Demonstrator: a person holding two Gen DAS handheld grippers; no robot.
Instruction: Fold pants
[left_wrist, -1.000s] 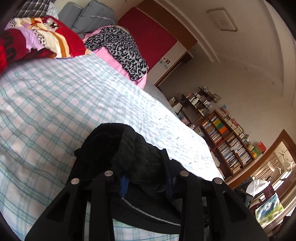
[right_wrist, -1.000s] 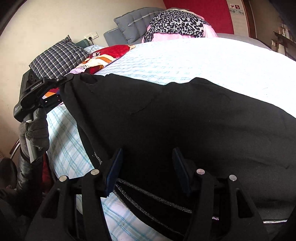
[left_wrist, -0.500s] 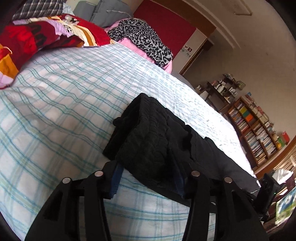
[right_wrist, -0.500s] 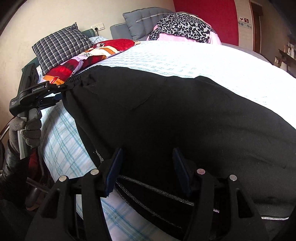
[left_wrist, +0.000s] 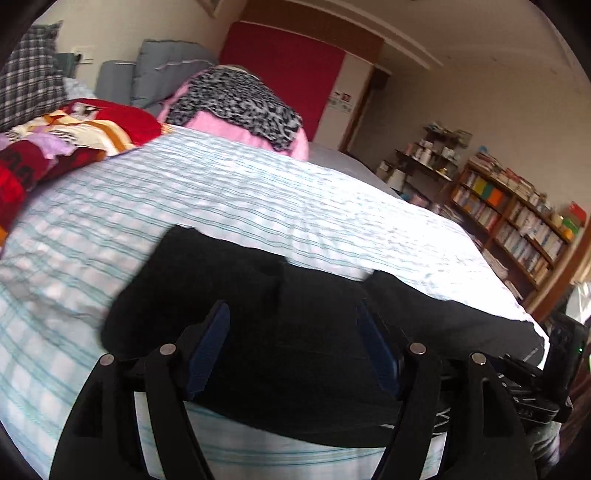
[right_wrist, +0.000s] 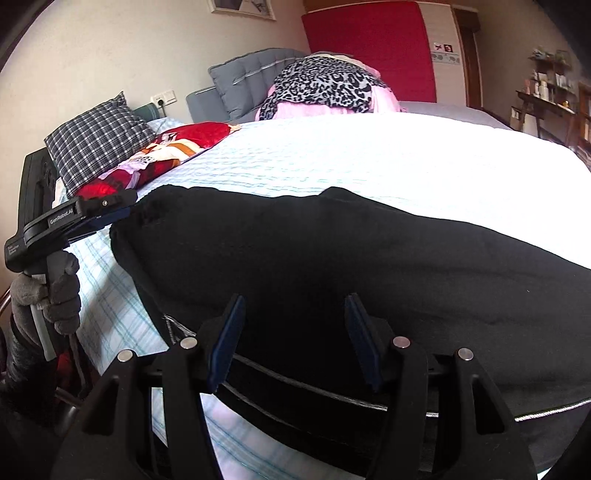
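While the black pants (right_wrist: 351, 280) lay folded along the near edge of the bed (left_wrist: 258, 199), the left gripper (left_wrist: 291, 336) hovered above their left end with its blue pads spread wide, nothing pinched between them. Farther right, the right gripper (right_wrist: 293, 325) likewise stood spread open over the dark cloth, its fingers apart. Toward the far left corner of the bed lay a checked pillow (right_wrist: 98, 142) and a red blanket (left_wrist: 74, 136)
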